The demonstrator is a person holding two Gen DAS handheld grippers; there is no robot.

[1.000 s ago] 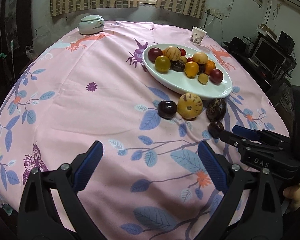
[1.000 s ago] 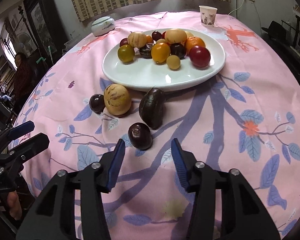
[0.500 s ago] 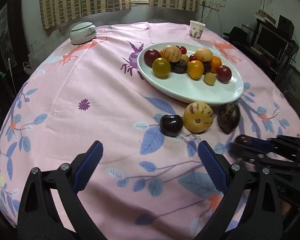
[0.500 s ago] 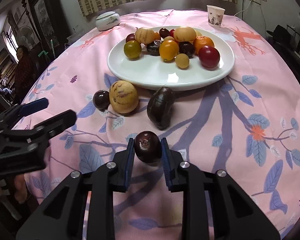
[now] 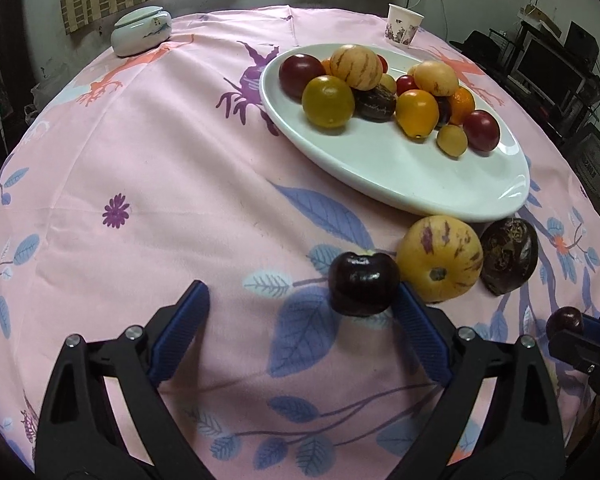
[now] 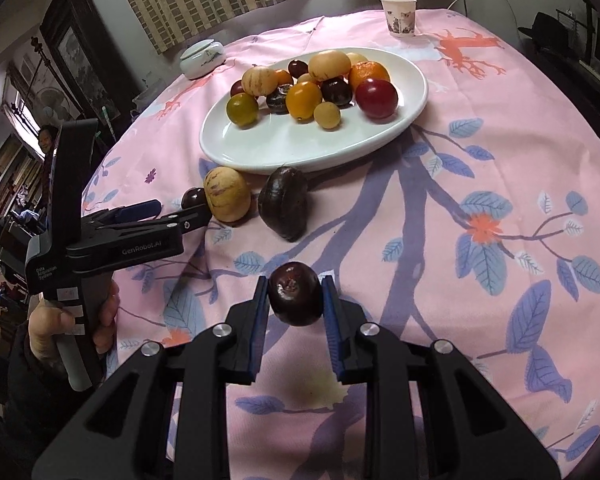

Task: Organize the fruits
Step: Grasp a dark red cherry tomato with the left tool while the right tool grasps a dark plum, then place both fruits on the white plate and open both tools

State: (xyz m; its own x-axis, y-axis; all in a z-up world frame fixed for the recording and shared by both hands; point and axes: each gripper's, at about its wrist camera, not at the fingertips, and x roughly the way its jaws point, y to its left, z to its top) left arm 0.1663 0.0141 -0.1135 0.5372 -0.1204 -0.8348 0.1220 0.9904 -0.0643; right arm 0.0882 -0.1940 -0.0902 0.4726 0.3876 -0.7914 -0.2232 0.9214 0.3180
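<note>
Right claw [image 6: 294, 314] now clamped on small dark round plum [image 6: 295, 299], lifted off pink leaf-print surface [image 6: 480, 152]; a second ago jaws only flanked it. Left claw [image 5: 300, 312] wide, brought up to dark cherry-like fruit [image 5: 363, 283]. White oval plate [image 6: 284, 148] ahead: drop-off judged next.

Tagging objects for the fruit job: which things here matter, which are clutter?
Job: white plate with fruit; dark plum in right gripper; dark cherry at open left gripper; striped melon; dark passion fruit.
Clutter: paper cup; lidded jar.

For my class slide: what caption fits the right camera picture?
Right gripper holds a dark plum near the fruit plate.
</note>
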